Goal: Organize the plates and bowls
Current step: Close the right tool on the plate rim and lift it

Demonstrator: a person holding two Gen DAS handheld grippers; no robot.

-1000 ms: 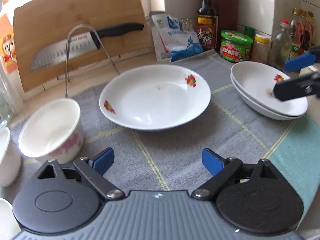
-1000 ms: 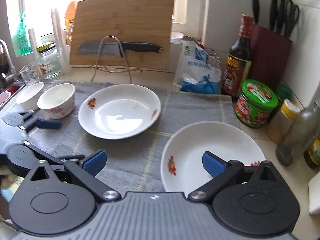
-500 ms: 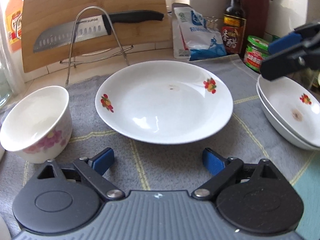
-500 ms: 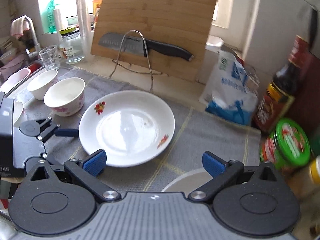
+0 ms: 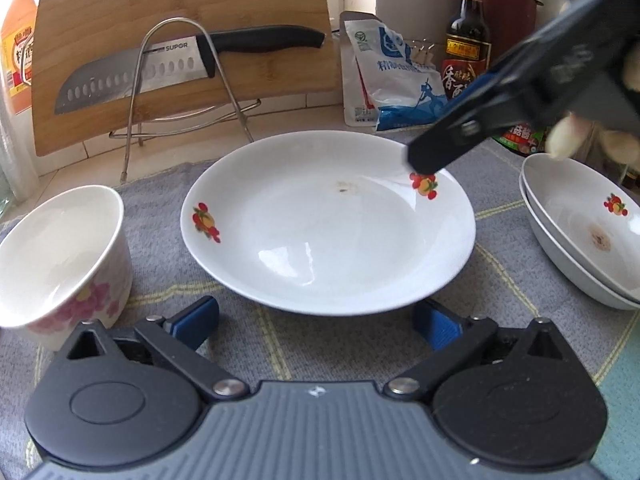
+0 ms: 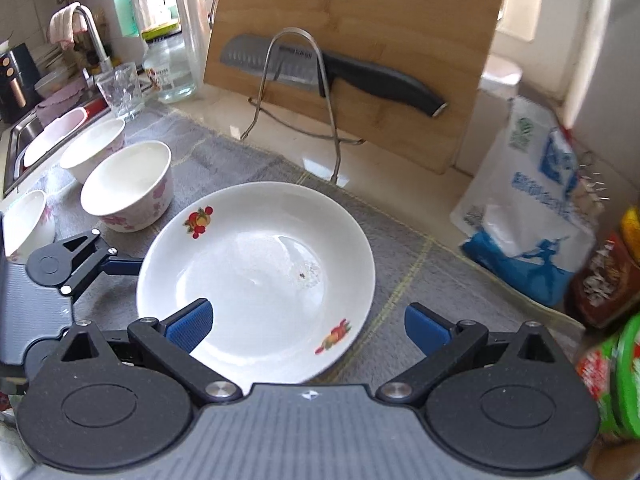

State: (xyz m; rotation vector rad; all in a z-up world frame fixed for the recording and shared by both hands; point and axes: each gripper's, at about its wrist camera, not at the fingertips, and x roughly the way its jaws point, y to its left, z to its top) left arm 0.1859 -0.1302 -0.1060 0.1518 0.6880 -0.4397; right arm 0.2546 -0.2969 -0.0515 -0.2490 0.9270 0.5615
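I am looking at the white fruit-print plate (image 5: 328, 232), which is lying flat on the grey checked mat (image 5: 512, 300) in the middle of the counter. My left gripper (image 5: 316, 322) is sitting low just in front of the plate's near rim, its jaws having just been opening and now standing spread wide, the blue pads either side of the rim and not pressing on it. My right gripper (image 6: 308, 326) is hovering over the plate's right edge with its jaws released, one blue pad above the dish and the other above the mat; nothing is being gripped. In the left wrist view that gripper's finger is reaching in over the far right rim by the fruit print.

Two more plates are stacked (image 5: 580, 236) on the mat well to the right. A pink-flowered bowl (image 5: 60, 256) is standing upright beside the plate on the left, with two further bowls (image 6: 94, 150) beyond it toward the sink (image 6: 24, 140).

Behind the plate, a wire rack (image 5: 176, 92) is holding a bamboo cutting board (image 5: 180, 8) and a black-handled knife (image 5: 188, 66). A blue-and-white pouch (image 5: 392, 76) and a dark sauce bottle (image 5: 468, 40) are standing at the back right.
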